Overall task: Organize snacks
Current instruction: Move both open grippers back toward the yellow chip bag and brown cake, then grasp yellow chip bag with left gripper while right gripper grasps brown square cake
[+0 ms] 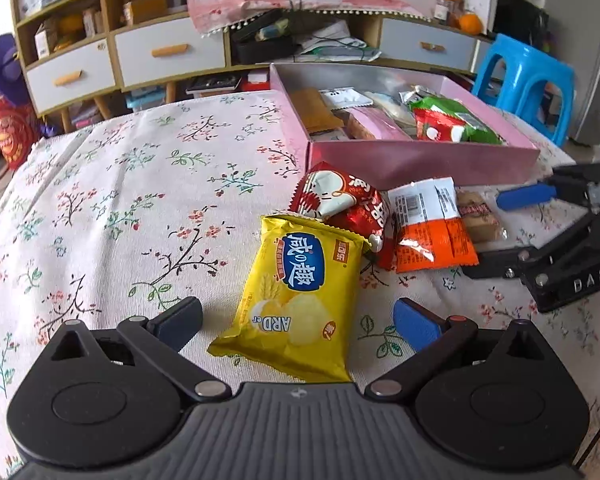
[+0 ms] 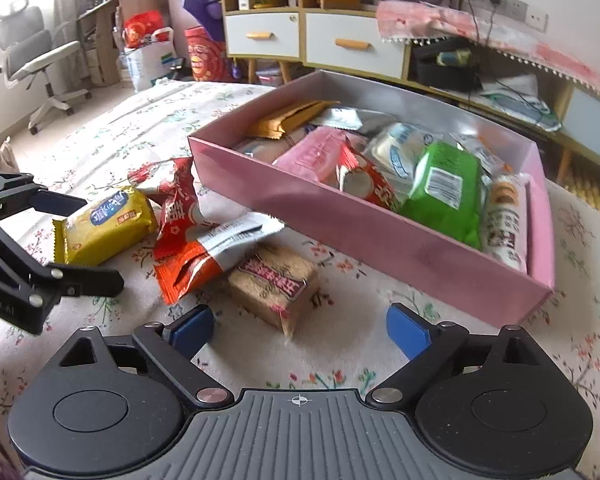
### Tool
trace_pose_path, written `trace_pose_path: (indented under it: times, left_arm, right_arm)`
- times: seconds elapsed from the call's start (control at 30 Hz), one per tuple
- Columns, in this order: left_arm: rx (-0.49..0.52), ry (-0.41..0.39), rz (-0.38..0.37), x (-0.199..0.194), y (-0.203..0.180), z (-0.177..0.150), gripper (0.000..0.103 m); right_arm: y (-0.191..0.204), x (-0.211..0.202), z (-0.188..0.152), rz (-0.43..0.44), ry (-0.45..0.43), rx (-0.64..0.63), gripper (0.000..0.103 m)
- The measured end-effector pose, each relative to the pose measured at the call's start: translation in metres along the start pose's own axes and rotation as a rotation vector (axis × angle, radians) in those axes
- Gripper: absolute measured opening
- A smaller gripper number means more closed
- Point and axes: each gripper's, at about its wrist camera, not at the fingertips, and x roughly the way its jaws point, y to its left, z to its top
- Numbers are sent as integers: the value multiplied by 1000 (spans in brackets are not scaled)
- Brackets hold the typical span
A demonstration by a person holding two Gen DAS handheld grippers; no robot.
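A pink box (image 1: 420, 160) (image 2: 364, 232) holding several snack packs stands on the floral tablecloth. In front of it lie a yellow cracker pack (image 1: 300, 296) (image 2: 104, 224), a red pack (image 1: 340, 204) (image 2: 176, 204), an orange-and-white pack (image 1: 432, 224) (image 2: 212, 256) and a brown bar (image 1: 478, 216) (image 2: 276, 284). My left gripper (image 1: 298, 322) (image 2: 76, 240) is open, its fingers on either side of the yellow pack's near end. My right gripper (image 2: 300, 330) is open and empty, just short of the brown bar; it also shows in the left wrist view (image 1: 512, 236).
The tablecloth (image 1: 120, 208) covers the table to the left of the snacks. Behind the table stand a cabinet with drawers (image 1: 168, 56), a blue stool (image 1: 528, 80) and an office chair (image 2: 36, 56).
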Motion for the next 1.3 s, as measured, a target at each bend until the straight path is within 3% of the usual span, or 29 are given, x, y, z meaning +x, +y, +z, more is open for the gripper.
trace_pose_path:
  times: [0.3, 0.43, 0.63, 0.67, 0.77, 0.83, 1.3]
  left_arm:
    - [-1, -2, -9, -1, 4, 1, 97]
    - [-7, -4, -9, -1, 6, 3, 89]
    - [-23, -6, -12, -3, 9, 6, 77]
    - [-25, -7, -13, -3, 10, 6, 73]
    - [-29, -9, -15, -5, 10, 6, 65]
    - [-33, -9, -20, -6, 11, 7, 57]
    - [-78, 26, -34, -16, 7, 0, 53]
  right_arm:
    - [6, 8, 10, -9, -24, -48, 93]
    - [12, 9, 13, -8, -36, -69, 90]
    - [20, 4, 13, 4, -51, -116, 68]
    - [21, 3, 13, 4, -55, -127, 59]
    - [22, 2, 14, 0, -58, -128, 55]
    - [21, 0, 13, -10, -60, -127, 39]
    - [-13, -27, -10, -94, -20, 21, 38]
